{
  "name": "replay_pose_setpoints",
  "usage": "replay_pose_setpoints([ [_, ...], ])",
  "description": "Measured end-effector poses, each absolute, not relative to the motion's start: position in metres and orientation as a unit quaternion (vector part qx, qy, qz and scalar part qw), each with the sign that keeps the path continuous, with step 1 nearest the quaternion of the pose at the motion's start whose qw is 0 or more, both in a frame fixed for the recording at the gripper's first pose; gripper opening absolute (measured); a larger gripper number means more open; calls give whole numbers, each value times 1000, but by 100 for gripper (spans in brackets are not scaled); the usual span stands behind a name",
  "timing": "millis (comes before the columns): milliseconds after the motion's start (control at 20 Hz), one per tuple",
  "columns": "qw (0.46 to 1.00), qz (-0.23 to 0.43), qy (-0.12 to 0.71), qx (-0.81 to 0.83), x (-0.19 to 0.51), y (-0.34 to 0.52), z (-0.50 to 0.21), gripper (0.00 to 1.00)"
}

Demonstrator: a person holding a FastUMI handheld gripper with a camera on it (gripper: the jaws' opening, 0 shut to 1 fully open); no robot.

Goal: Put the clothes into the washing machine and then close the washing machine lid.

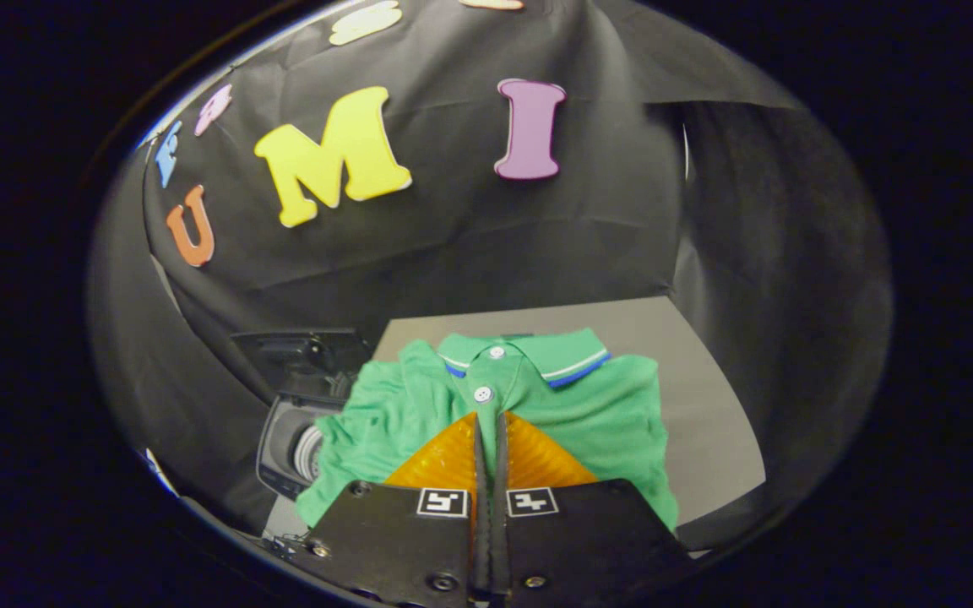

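- The tool (491, 420) had its two fingers pressed close together, and only a thin slit showed between them.
- A green polo shirt (588, 414) hung right at the fingertips, collar up, with two white buttons on the placket (one sat just beyond the tips).
- It looked as if a fold of the placket was pinched in that slit, though the fingers covered the contact itself, so the grip was hard to confirm.
- The shirt's lower part was hidden behind the fingers and the tool's body.
- Beyond the shirt lay the grey desk (706, 422); the garment blocked most of its near side.
- Beside the shirt's bunched sleeve stood the washing machine (292, 447), dark and partly covered by cloth.
- Its lid (301, 350) stood raised above the opening; the drum inside was barely readable.
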State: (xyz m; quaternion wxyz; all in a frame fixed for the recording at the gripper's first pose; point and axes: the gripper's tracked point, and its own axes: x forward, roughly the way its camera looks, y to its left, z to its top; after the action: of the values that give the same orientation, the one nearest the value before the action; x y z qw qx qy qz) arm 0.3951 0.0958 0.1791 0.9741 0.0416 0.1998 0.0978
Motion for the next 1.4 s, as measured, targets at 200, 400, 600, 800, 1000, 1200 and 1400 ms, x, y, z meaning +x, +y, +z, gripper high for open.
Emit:
replay_pose_setpoints([
  [200,978,129,150,63,360,127,217,4],
  [400,976,168,108,86,315,165,250,4],
  [600,975,200,70,69,281,208,284,4],
  [800,973,224,31,43,251,253,316,4],
  [1000,967,254,19,27,242,300,328,4],
  [1200,960,279,24,10,256,341,319,4],
  [1400,951,305,51,3,286,389,289,4],
])
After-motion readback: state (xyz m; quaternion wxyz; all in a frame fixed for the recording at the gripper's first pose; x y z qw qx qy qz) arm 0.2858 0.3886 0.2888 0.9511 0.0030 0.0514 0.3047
